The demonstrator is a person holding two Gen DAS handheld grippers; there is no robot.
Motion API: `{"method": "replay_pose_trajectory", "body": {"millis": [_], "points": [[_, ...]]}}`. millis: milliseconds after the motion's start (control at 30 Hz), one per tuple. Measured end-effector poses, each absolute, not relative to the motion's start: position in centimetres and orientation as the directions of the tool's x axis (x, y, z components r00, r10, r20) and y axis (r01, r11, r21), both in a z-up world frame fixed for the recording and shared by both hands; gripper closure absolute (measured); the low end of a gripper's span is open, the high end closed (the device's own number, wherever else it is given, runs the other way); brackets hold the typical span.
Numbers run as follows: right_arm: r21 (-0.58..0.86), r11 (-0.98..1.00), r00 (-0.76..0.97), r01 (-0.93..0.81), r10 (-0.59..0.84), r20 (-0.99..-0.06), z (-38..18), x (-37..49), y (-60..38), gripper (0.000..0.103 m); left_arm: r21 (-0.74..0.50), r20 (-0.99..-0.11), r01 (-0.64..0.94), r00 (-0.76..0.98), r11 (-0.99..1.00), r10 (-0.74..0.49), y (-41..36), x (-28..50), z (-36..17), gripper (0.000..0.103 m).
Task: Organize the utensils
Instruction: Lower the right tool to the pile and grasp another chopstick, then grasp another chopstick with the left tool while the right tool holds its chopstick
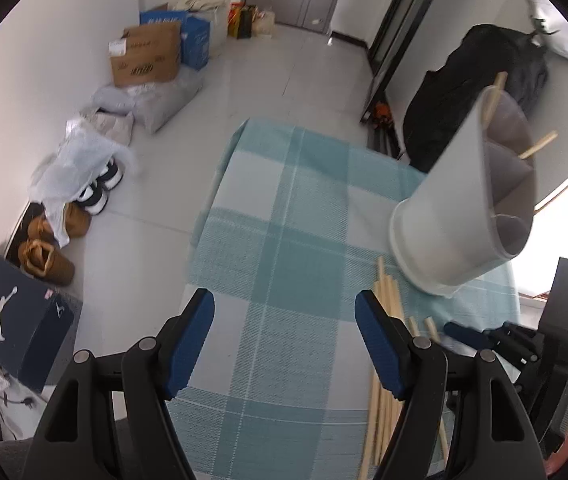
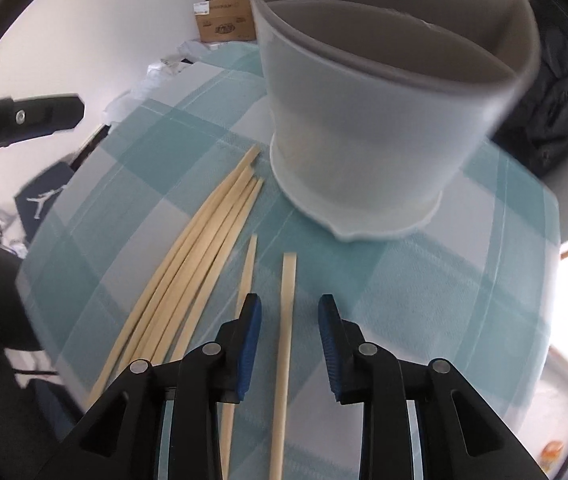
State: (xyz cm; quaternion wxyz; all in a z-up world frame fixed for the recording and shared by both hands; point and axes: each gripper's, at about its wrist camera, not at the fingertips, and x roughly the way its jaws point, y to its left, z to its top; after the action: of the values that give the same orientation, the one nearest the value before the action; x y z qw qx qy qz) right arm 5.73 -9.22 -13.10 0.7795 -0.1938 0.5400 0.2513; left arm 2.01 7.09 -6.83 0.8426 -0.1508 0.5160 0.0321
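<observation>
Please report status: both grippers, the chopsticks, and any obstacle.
Left gripper open, empty. Right gripper open, straddling one chopstick. Holder upright ahead. No obstacle visible.

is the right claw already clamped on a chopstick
No, the right claw is open, its jaws apart on either side of a single chopstick lying on the tablecloth.

my chopsticks run out of the bottom edge, their near ends hidden under my right gripper. the holder is blurred, its rim cut off at the top, and its contents mostly hidden behind its wall.
</observation>
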Motion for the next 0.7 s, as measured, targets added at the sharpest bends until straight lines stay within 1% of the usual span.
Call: {"method": "replay_pose_trajectory", "body": {"millis": [100, 133, 167, 267, 433, 633, 700], "points": [[-0.026, 0.8, 0.295, -0.599, 0.19, -0.936, -13.2, 6.2, -9.1, 0.079, -0.226, -0.891, -0.207, 0.438, 0.952, -0.117, 7.3, 1.9, -7.7, 0.034], [-0.025, 0.801, 0.299, -0.598, 0.194, -0.934, -13.2, 6.3, -9.0, 0.086, -0.222, -0.895, -0.201, 0.431, 0.954, -0.117, 7.2, 1.8, -7.9, 0.034], [-0.025, 0.802, 0.302, -0.597, 0.195, -0.933, -13.2, 6.4, -9.1, 0.097, -0.217, -0.898, -0.19, 0.423, 0.958, -0.12, 7.0, 1.7, -8.1, 0.034], [0.012, 0.81, 0.299, -0.586, 0.23, -0.926, -13.0, 6.8, -9.4, 0.097, -0.208, -0.907, -0.149, 0.399, 0.967, -0.134, 6.0, 1.4, -8.6, 0.034], [0.126, 0.83, 0.332, -0.544, 0.351, -0.876, -10.9, 6.4, -11.7, 0.097, -0.223, -0.916, -0.069, 0.356, 0.972, -0.185, 3.6, 1.1, -9.1, 0.034], [0.312, 0.831, 0.378, -0.461, 0.502, -0.778, -8.0, 6.1, -16.1, 0.097, -0.145, -0.939, 0.011, 0.315, 0.989, -0.141, 1.1, 1.1, -9.8, 0.034], [0.37, 0.822, 0.381, -0.432, 0.538, -0.751, -7.5, 6.1, -17.6, 0.097, -0.1, -0.947, 0.028, 0.304, 0.995, -0.104, 0.5, 1.0, -10.1, 0.034]]}}
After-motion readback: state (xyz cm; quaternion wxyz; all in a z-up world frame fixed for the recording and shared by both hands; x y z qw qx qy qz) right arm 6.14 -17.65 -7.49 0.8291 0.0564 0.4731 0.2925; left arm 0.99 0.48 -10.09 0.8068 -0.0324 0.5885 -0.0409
